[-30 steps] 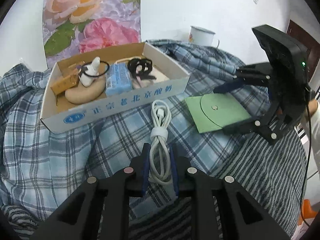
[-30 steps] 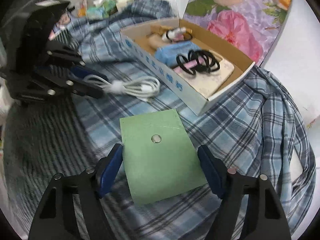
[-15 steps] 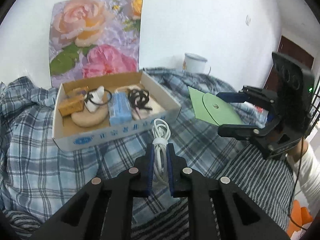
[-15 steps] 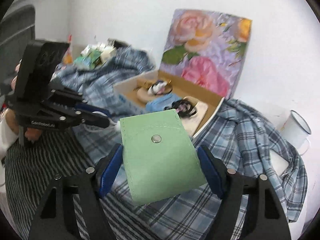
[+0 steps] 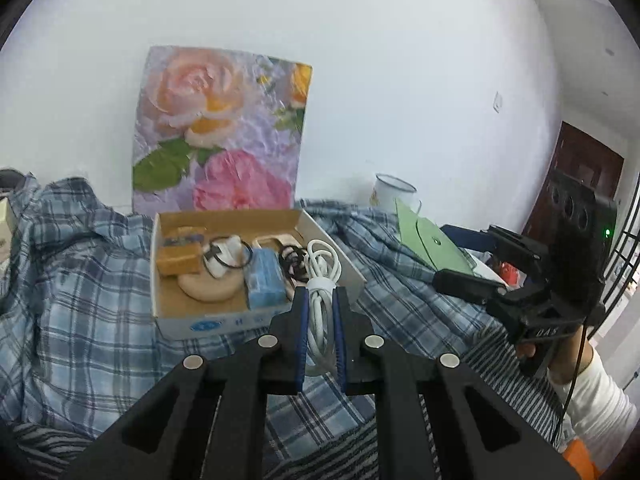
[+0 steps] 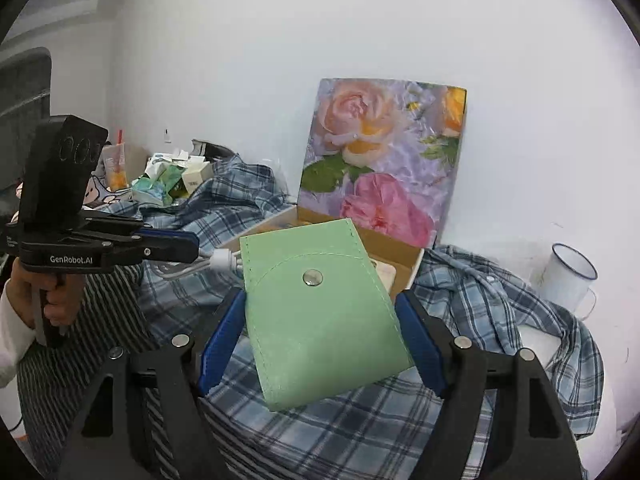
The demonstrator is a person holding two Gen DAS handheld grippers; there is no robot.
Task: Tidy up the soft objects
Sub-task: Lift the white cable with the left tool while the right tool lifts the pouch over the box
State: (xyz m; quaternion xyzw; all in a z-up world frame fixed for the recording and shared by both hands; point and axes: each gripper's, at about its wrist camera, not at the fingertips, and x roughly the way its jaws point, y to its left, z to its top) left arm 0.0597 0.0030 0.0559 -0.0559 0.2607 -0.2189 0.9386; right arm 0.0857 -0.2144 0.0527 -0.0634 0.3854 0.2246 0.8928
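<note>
While its blue-padded jaws press tight on the bundled white cable [image 5: 320, 280], the left gripper [image 5: 320, 300] tilts gently downward toward the cardboard box [image 5: 256, 322], and the cable's free loop reaches forward over the box's near right corner. The person's left hand [image 6: 52, 300], in a white sleeve, wraps the black handle, whose side reads "GenRobot.AI". The box's front wall carries a blue oval logo and blue print too small to read.

The right gripper [image 6: 320, 340] slopes down more steeply, its jaws spread wide and closed on the two side edges of the green pouch [image 6: 324, 320]. The pouch is held clear of the plaid shirt [image 6: 500, 308], snap flap up, in front of the box and just right of it as the left wrist camera shows it. The right hand [image 5: 536, 354] holds that handle from below.

Inside the box lie a blue packet [image 5: 264, 280], black hair ties [image 5: 292, 262] and a tan pad [image 5: 208, 288]. Behind the box a rose painting [image 5: 224, 132] leans on the wall; a white enamel mug [image 6: 568, 276] stands right of the box.
</note>
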